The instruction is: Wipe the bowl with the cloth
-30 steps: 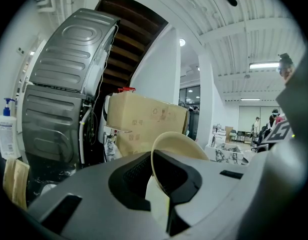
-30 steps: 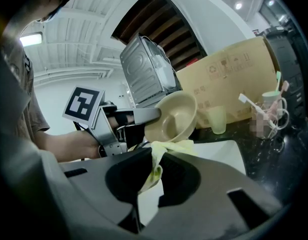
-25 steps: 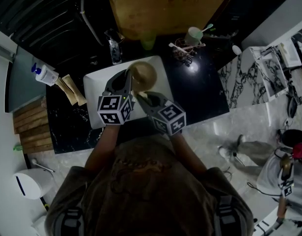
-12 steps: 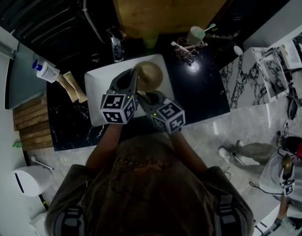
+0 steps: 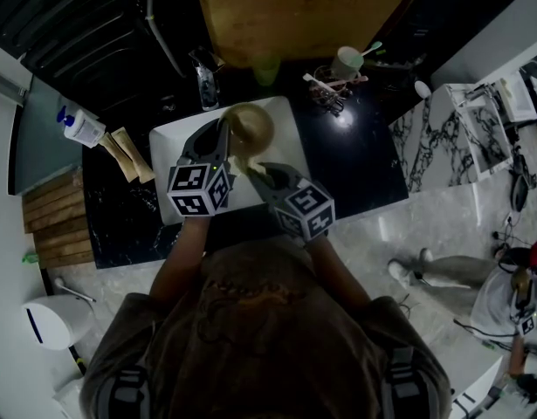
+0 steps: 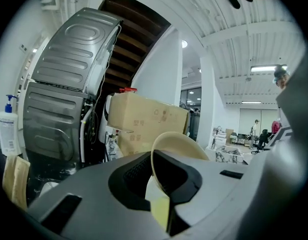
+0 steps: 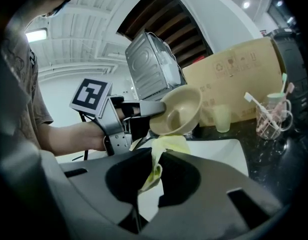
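Observation:
A tan bowl (image 5: 250,127) is held up over the white tray (image 5: 168,155), tilted on its side. My left gripper (image 5: 221,140) is shut on its rim; in the left gripper view the bowl (image 6: 176,146) stands on edge between the jaws (image 6: 161,194). The yellow cloth (image 7: 164,151) hangs pinched in my right gripper (image 7: 151,176), its upper end touching the underside of the bowl (image 7: 178,115). In the head view the right gripper (image 5: 266,175) sits just below the bowl, with the cloth (image 5: 251,168) beside it.
A cardboard box (image 5: 299,11) stands behind the tray. A pale green cup (image 5: 264,75), a cup of utensils (image 5: 345,62) and a clear holder (image 5: 325,90) sit on the black counter. A soap bottle (image 5: 80,129) stands at the left.
The bowl and left gripper have shifted slightly left and back. The right gripper with the cloth has stayed under the bowl, moving a little right.

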Demonstrator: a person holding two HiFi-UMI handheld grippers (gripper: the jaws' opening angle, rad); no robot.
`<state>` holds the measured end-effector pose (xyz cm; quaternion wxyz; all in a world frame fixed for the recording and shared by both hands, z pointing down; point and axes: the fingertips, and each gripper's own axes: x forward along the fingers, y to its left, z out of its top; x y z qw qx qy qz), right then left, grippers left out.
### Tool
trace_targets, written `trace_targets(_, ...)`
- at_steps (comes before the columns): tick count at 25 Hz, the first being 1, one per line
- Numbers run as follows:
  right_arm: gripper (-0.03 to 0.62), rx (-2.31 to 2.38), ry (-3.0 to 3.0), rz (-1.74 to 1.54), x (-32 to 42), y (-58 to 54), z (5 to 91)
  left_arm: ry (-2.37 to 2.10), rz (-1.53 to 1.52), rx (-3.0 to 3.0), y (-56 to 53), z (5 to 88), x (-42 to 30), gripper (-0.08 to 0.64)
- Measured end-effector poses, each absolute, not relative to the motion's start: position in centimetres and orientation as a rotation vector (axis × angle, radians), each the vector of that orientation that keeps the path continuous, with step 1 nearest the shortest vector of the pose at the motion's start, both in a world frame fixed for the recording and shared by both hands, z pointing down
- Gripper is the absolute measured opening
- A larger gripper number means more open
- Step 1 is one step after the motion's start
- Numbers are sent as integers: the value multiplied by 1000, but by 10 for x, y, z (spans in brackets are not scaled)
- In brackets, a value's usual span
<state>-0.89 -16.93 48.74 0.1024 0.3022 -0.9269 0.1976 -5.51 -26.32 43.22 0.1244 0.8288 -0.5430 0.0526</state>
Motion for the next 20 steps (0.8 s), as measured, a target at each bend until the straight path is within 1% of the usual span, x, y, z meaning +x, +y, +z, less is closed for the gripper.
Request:
trace_targets(11,26,889,-2742,557,7,-157,471,-1658,235,2337,-264,459,-89,23)
trace_targets(20,26,859,-2768,537,3,-150,454,-1671,289,2290,-265,483,-97,23)
